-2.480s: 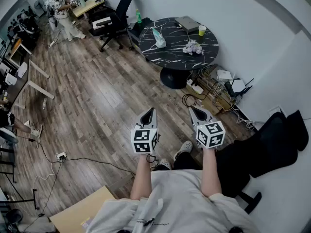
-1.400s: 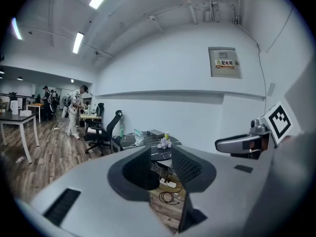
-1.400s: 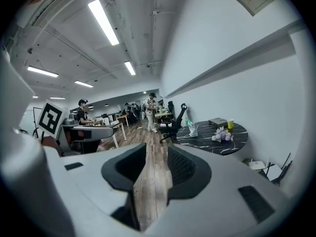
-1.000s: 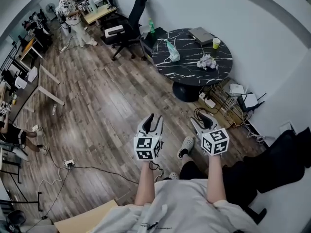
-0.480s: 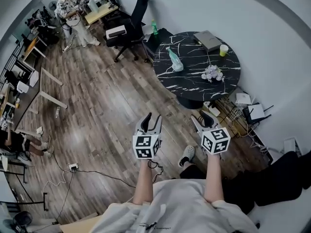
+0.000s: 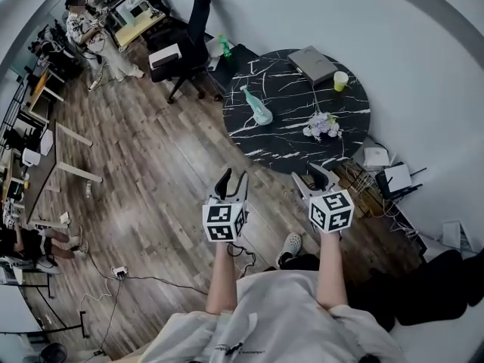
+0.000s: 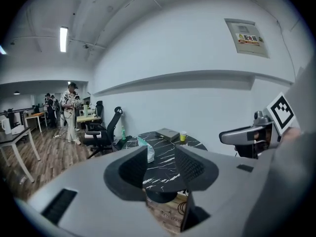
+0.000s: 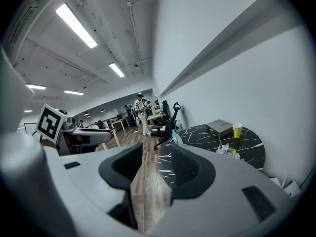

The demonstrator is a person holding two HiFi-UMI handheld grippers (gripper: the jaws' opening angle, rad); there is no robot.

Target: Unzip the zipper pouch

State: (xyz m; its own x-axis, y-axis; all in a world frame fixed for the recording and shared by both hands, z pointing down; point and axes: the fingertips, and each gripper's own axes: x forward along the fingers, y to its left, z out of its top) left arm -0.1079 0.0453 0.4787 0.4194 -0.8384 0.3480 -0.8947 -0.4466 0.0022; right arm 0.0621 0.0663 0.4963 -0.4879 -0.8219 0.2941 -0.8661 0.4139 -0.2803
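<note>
A pale teal pouch [image 6: 257, 108] lies on the round black marble table [image 6: 280, 146], near its left side. In the left gripper view the pouch [image 7: 149, 151] shows just past my left jaw; in the right gripper view the pouch [image 8: 176, 136] sits at the table's near edge. My left gripper [image 6: 231, 180] and right gripper [image 6: 313, 175] hang side by side in the air short of the table. Both are open with nothing between their jaws. Neither touches the pouch.
On the table also lie a grey flat box [image 6: 311, 64], a yellow cup [image 6: 340, 81] and a small bunch of flowers [image 6: 321, 127]. Cables and boxes [image 6: 378, 165] crowd the floor right of the table. Black office chairs [image 6: 185, 32] stand beyond it.
The table has come closer to both grippers as the person moved toward it. Both grippers' jaws stand wider apart than in the earliest frame.
</note>
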